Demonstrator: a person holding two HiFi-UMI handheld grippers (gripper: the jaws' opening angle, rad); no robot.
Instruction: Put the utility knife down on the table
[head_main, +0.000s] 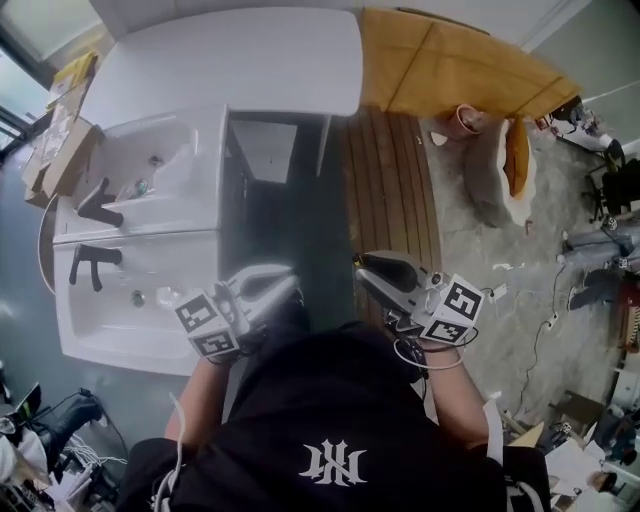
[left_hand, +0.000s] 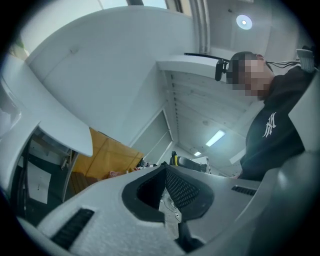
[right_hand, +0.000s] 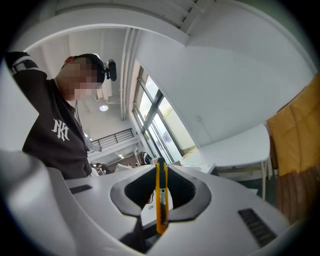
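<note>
A yellow utility knife (right_hand: 161, 200) stands edge-on between the jaws of my right gripper (right_hand: 161, 167), which is shut on it. In the head view the right gripper (head_main: 366, 266) is held close in front of the person's body, and the knife is hidden by the jaws. My left gripper (head_main: 283, 287) is at the same height to the left, a short gap away. In its own view the left gripper (left_hand: 166, 170) is shut with nothing between its pads. The white table (head_main: 230, 60) lies ahead, well beyond both grippers.
Two white sink units (head_main: 150, 230) with black taps stand at the left. A dark floor strip and wooden slats (head_main: 390, 180) lie ahead, with a yellow panel (head_main: 450, 70) beyond. Cardboard boxes (head_main: 55, 140) sit far left. Clutter and cables lie on the floor at the right.
</note>
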